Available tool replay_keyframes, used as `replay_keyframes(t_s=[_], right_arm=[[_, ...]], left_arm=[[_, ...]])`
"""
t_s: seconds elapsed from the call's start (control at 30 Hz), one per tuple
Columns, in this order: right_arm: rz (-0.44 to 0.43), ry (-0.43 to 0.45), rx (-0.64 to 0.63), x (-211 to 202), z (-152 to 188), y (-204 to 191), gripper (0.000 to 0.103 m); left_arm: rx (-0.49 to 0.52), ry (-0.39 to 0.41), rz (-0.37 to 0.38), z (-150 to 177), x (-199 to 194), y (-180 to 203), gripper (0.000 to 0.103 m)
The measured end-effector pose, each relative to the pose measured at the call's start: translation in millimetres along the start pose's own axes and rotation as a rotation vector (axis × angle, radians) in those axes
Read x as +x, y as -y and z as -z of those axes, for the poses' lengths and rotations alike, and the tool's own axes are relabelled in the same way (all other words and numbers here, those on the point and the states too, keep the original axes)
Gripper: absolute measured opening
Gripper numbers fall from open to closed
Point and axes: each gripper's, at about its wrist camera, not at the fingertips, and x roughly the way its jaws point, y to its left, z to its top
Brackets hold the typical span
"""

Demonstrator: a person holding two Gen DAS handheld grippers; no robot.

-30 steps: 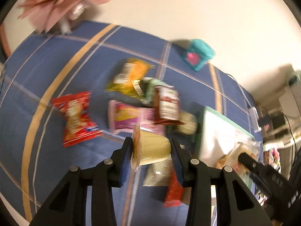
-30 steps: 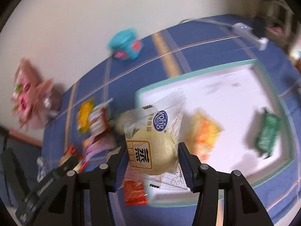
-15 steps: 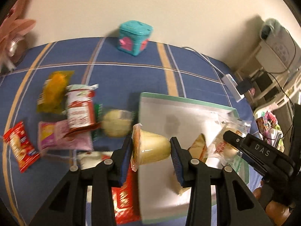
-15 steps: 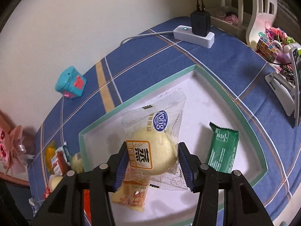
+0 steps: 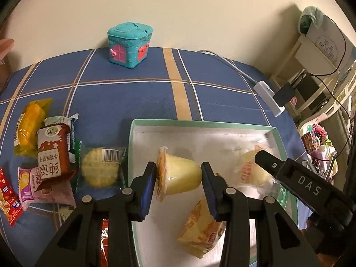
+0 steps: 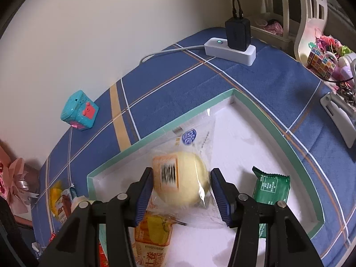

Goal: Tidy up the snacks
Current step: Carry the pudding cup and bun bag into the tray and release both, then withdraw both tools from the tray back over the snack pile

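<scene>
My left gripper is shut on a yellow pudding cup, held on its side above the white tray with a green rim. My right gripper has opened; the clear-wrapped yellow bun is blurred between its jaws, slipping free over the tray. In the tray lie an orange packet and a green packet. The right gripper also shows in the left wrist view by the bun.
Loose snacks lie left of the tray: a round wrapped cake, a brown packet, a yellow packet, a pink packet. A teal toy box stands by the wall. A white power strip sits at the back right.
My left gripper carried the pudding cup from over the snack pile to over the tray. My right gripper opened and the bun, held before, is dropping into the tray.
</scene>
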Motion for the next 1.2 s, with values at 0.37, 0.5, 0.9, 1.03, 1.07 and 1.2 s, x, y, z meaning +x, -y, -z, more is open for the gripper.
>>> replay_keyframes(t_s=[0.37, 0.5, 0.9, 1.03, 1.07, 1.2], right_arm=[[0.084, -0.054, -0.043, -9, 6, -8, 0.069], [0.111, -0.075, -0.057, -16, 11, -11, 0.074], [0.116, -0.092, -0.155, -36, 36, -37, 0.095], [0.106, -0.094, -0.224, -39, 50, -58, 0.099], [0.093, -0.097, -0.248, -40, 54, -65, 0.100], [0.048, -0.112, -0.333, -44, 72, -93, 0.102]], left_arm=[[-0.065, -0.037, -0.058, -6, -20, -14, 0.061], [-0.115, -0.078, -0.132, -3, -26, -30, 0.065], [-0.304, -0.106, -0.300, 30, -53, -102, 0.090], [-0.318, -0.080, -0.352, 38, -70, -117, 0.095], [-0.326, -0.074, -0.364, 41, -75, -123, 0.096], [-0.380, -0.072, -0.370, 53, -88, -143, 0.100]])
